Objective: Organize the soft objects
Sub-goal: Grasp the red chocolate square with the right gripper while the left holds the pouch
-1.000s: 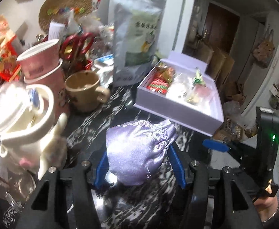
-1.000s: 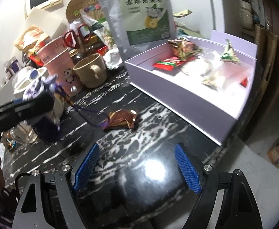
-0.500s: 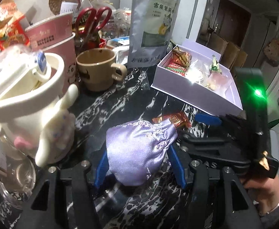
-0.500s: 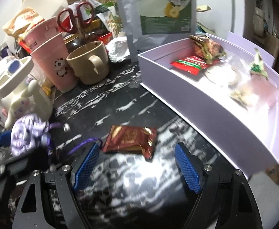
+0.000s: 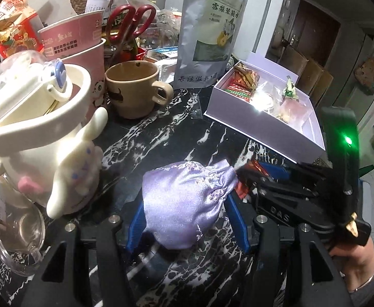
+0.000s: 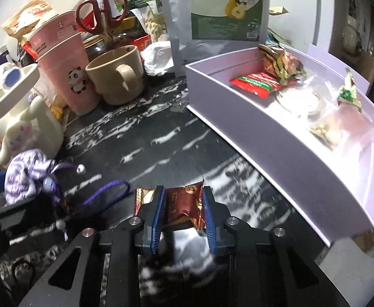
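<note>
My left gripper (image 5: 187, 220) is shut on a lilac satin drawstring pouch (image 5: 187, 199), held low over the black marbled table (image 5: 161, 138). The pouch also shows at the left of the right wrist view (image 6: 24, 176), with its purple cord trailing. My right gripper (image 6: 183, 212) is shut on a dark red foil snack packet (image 6: 180, 204) on the table, just right of the pouch. In the left wrist view the packet (image 5: 253, 168) peeks out beside the right gripper's blue pads. A lilac open box (image 6: 263, 138) with several wrapped snacks lies to the right.
A beige mug (image 5: 133, 89), stacked pink cups (image 5: 74, 43), a white character jug (image 5: 41, 138), red scissors (image 5: 130, 23) and a silver tea pouch (image 5: 212, 30) crowd the back and left. A glass cup (image 5: 15, 238) stands at the near left. The table edge runs right of the box.
My right gripper moved in over the red packet and closed on it. My left gripper, still holding the pouch, drew back left and lower.
</note>
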A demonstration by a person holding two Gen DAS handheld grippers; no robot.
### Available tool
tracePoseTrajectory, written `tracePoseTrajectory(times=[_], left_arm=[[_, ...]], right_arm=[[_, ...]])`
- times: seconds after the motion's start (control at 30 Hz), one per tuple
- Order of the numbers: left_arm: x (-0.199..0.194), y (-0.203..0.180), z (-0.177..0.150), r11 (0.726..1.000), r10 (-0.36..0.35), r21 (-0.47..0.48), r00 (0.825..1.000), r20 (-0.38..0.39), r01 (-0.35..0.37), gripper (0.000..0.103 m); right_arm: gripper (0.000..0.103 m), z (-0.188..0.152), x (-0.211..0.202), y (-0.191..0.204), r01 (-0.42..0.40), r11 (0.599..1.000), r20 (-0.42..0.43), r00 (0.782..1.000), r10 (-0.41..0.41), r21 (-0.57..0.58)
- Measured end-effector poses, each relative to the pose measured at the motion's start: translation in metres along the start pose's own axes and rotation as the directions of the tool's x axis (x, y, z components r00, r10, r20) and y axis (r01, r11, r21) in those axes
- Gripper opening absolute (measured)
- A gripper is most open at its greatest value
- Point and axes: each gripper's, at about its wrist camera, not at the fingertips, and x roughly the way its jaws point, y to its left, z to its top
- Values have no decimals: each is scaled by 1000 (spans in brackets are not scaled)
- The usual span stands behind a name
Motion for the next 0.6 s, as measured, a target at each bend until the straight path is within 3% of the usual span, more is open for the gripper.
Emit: tracePoseTrajectory(times=[0.53,0.57,0.6], left_arm=[[12,-33,-13,996,-84,34,994,-72,87,57],[12,-33,-13,996,-82,34,994,-70,84,57],[11,-32,-13,996,-78,34,995,-68,81,57]], right_arm=[[30,-52,-50,-40,65,993,1,998,-65,101],[37,-53,-50,-41,65,992,3,998,-66,110],[58,-54,-52,-41,53,991,10,998,-54,121]])
